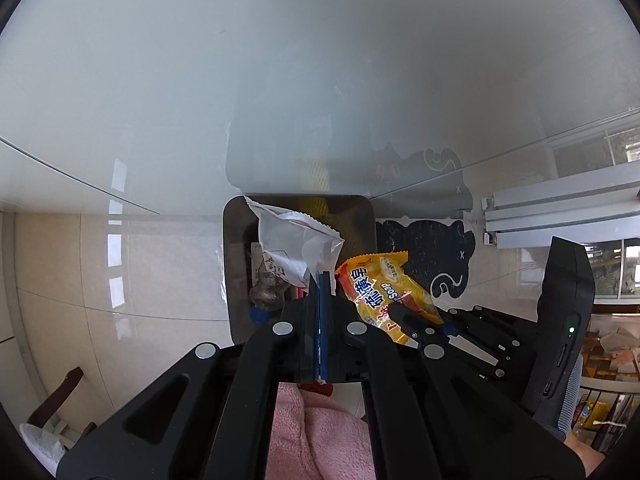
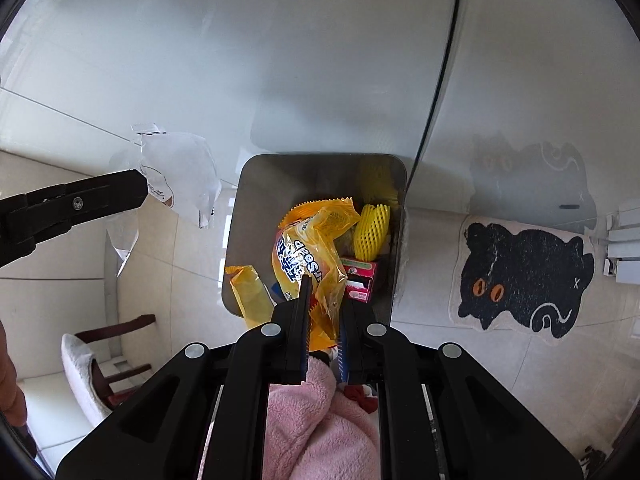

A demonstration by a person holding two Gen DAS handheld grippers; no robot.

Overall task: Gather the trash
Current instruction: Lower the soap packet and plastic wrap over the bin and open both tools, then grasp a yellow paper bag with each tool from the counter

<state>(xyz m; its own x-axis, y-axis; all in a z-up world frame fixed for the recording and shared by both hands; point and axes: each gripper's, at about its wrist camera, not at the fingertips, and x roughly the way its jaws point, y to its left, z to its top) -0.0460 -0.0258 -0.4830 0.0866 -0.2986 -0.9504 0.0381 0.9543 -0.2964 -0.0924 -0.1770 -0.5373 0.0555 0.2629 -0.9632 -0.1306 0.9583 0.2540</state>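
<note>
Both views look down through a glass bench [image 1: 160, 80] at a grey bin [image 2: 394, 240] standing on the tiled floor [image 1: 160, 264] below its near edge.

The left hand-held gripper [image 1: 322, 280] has its jaws pressed together on a corner of a crumpled white wrapper [image 1: 294, 240], which hangs above the left part of the bin. In the right wrist view the same wrapper [image 2: 180, 176] shows at the tip of the left hand-held gripper [image 2: 140, 190], left of the bin and apart from its rim.

The right hand-held gripper [image 2: 326, 300] pinches a yellow soap wrapper [image 2: 308, 248] between its jaws, directly over the bin's opening. From the left wrist view that wrapper [image 1: 380, 292] sits just right of the white one, with the right hand-held gripper [image 1: 416, 320] gripping its near end.

Inside the bin lie a yellow foam net [image 2: 370, 230] at the far right, a small red carton [image 2: 360, 280] just nearer than it, and another yellow packet [image 2: 250, 292] at the near left.

A black cat-shaped rug [image 2: 524, 276] lies on the floor to the right of the bin. A chair [image 2: 104, 360] stands at the near left. Pink fleece [image 2: 304, 420] fills the space beneath both tools.
</note>
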